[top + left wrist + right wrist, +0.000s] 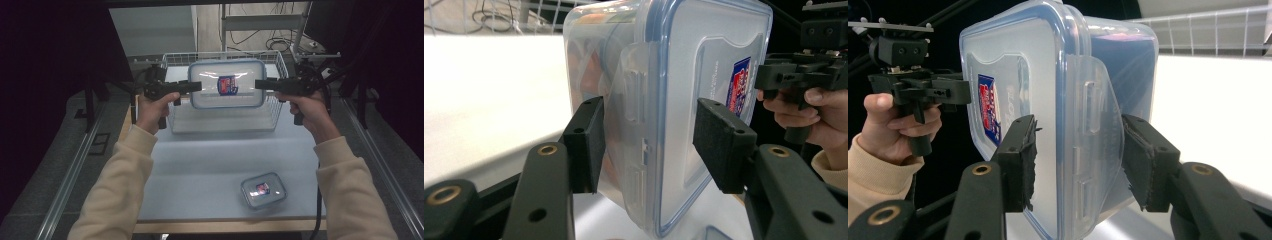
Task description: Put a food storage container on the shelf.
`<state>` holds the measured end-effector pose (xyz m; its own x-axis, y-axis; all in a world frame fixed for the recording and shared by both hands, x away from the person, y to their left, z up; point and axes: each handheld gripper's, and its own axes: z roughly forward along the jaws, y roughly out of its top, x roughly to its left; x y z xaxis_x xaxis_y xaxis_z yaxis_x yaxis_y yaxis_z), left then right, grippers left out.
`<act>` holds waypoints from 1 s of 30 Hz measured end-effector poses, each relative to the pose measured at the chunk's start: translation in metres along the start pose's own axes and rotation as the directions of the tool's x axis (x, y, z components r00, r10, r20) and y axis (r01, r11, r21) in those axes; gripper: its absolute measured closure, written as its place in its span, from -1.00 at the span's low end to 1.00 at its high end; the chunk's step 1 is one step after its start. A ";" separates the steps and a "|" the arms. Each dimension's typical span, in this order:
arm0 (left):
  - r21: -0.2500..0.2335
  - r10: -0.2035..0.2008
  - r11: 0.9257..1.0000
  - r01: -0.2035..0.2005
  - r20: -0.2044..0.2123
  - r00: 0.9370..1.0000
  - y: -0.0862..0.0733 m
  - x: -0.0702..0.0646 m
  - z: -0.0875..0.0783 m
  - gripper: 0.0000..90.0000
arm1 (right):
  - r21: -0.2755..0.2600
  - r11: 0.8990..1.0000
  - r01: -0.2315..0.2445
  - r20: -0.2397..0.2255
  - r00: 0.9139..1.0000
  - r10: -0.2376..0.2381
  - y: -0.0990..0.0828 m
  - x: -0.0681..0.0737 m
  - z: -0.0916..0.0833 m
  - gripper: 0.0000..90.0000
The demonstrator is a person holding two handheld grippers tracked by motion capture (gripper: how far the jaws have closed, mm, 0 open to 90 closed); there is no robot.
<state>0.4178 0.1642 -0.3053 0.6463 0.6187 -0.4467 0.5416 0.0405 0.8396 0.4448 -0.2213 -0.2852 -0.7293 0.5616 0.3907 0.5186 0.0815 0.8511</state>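
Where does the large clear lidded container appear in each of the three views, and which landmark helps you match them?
High view: large container top centre, over the wire basket, between both grippers.
Left gripper view: centre to right, seen end on, between the jaws.
Right gripper view: centre, seen end on, between the jaws.
Shared landmark: the red and blue lid label.

We hold both forearms raised and spread, the left claw point(196, 86) and the right claw point(260, 84) pointing inward at each other, jaws partly closed, level, hands gripping the handles.
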 end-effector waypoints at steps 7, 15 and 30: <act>0.006 -0.001 1.000 0.001 -0.008 1.000 0.024 0.016 0.007 0.06 | -0.013 1.000 -0.019 -0.006 1.000 0.019 0.019 -0.014 0.013 0.11; 0.020 -0.011 1.000 0.011 -0.005 1.000 0.041 0.037 0.015 0.06 | -0.002 0.999 -0.049 -0.005 0.999 0.049 0.034 -0.029 0.030 0.11; 0.038 -0.108 0.993 0.109 -0.017 0.994 0.037 0.068 0.038 0.05 | 0.057 0.990 -0.132 0.022 0.991 0.131 0.034 -0.059 0.056 0.08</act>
<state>0.5019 0.1777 -0.3163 0.5746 0.6241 -0.5294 0.6287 0.0775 0.7738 0.5308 -0.2053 -0.2986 -0.6450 0.5853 0.4913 0.6350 0.0528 0.7707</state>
